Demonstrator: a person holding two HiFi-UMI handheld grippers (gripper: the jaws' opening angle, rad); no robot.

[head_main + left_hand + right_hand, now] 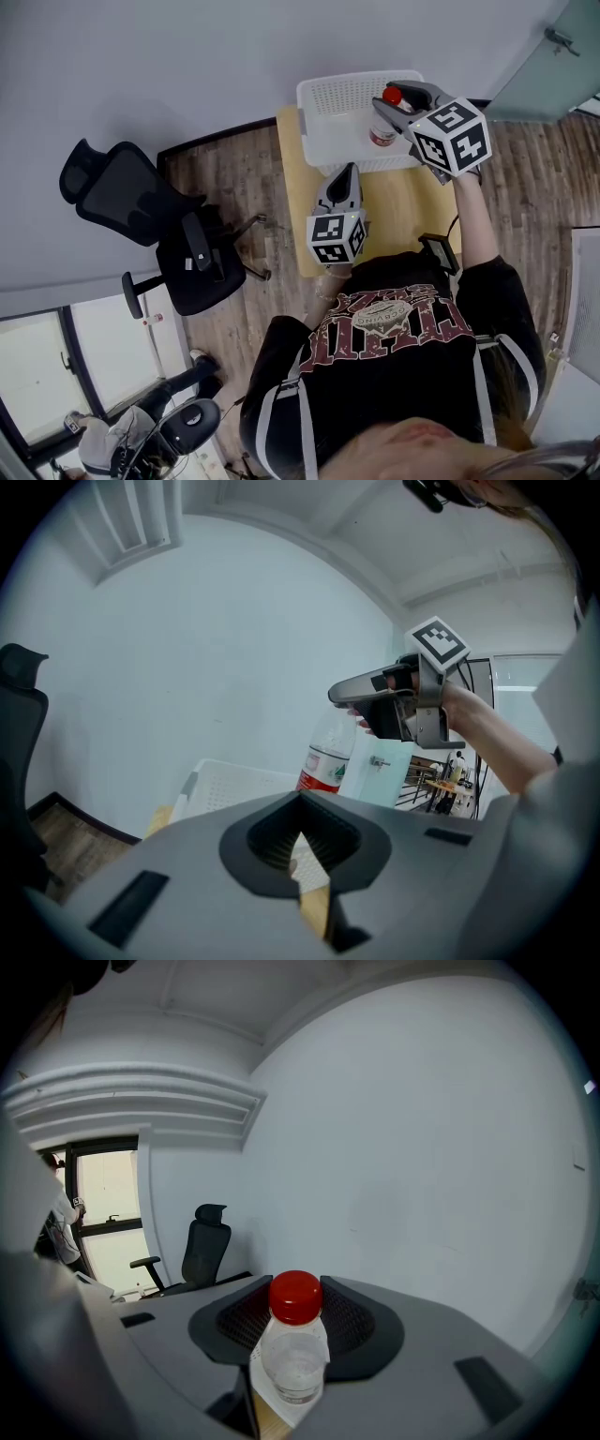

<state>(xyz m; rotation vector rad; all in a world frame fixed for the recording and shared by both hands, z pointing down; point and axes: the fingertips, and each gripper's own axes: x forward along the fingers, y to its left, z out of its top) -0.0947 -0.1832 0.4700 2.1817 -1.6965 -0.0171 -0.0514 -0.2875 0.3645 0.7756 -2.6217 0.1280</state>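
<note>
Jaws of the left gripper [350, 172] are pressed together with nothing between them; it hangs over the tan table [398, 211], just short of the white basket [310, 95]. Beyond it, the right gripper [397, 101] is clamped on the upper part of a clear bottle [382, 127], its red cap [392, 95] showing between the jaws. The bottle stands upright over the basket, at the table's far end by the wall. A black chair [141, 202] stands well apart on the wood floor [239, 178].
</note>
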